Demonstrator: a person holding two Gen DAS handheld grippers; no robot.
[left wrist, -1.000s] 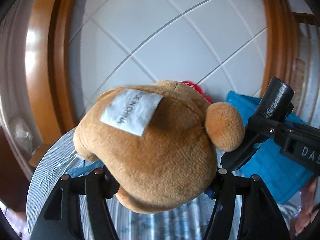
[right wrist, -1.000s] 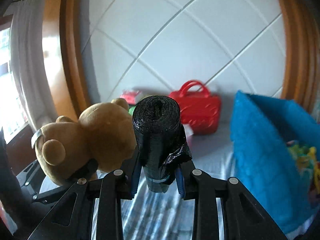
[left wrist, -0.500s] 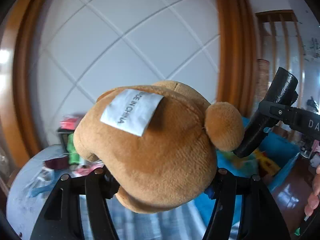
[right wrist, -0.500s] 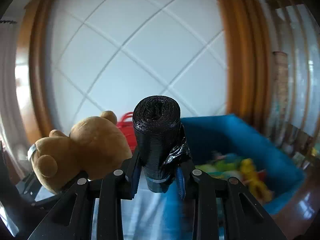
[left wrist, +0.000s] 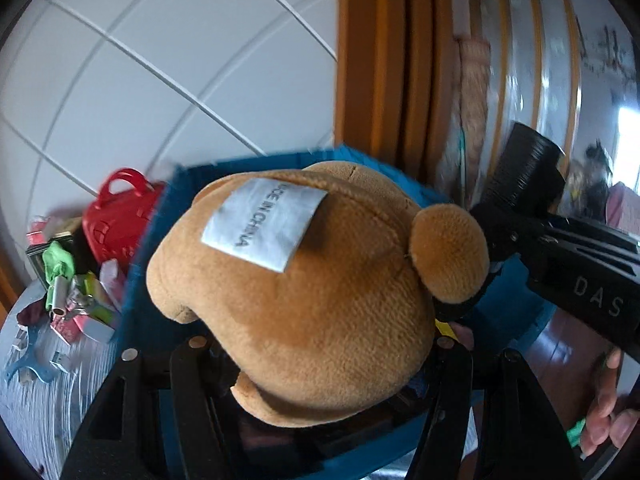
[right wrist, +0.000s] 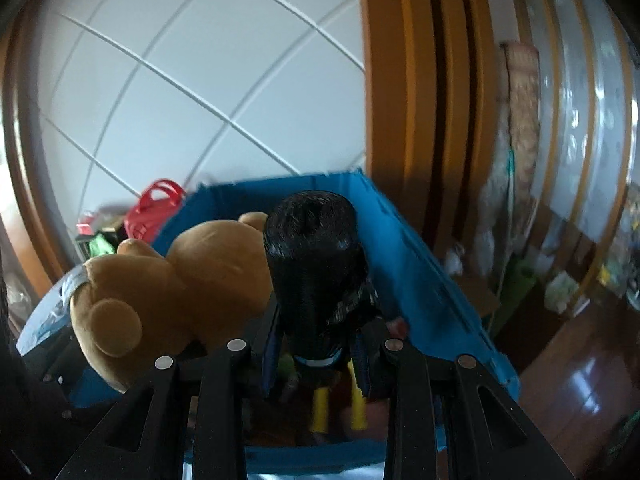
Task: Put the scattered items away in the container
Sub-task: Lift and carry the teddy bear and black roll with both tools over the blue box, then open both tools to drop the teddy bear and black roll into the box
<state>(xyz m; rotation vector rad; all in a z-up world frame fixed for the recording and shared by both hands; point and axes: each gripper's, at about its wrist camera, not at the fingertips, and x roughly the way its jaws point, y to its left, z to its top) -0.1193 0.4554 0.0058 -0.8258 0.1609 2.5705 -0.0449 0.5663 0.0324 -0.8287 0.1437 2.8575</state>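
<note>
A: Plush, tan and soft: the teddy bear (left wrist: 304, 300) fills the left gripper (left wrist: 320, 364), whose jaws stand about half spread and press into its sides. Its white label (left wrist: 264, 224) faces the camera.

B: What is left of it?

A: On the grey bedcover (left wrist: 52, 408) lie the leftovers: a red toy bag (left wrist: 116, 216) and a heap of small bits (left wrist: 68, 280) I cannot name. They sit just outside the left wall of the blue bin (left wrist: 148, 276).

B: And the bin itself?

A: Directly under and ahead of the bear. In the right wrist view its far wall (right wrist: 280, 192) rises behind both loads, and yellow toy pieces (right wrist: 320, 408) already lie on its floor.

B: The other side?

A: The right gripper (right wrist: 316, 344) is nearly closed, clamped on a black roll of bags (right wrist: 316, 264). The roll stands on end, its long axis running away from the fingers and up, and it hangs above the bin's middle.

B: So which goes first?

A: My guess: both are over the opening, bear on the left and roll just beside it on the right, so each hand only needs to part its jaws. The bear is bulky and near the left wall, so it might catch the rim. A person's fingers (left wrist: 604, 412) show at the right edge of the left wrist view.
</note>
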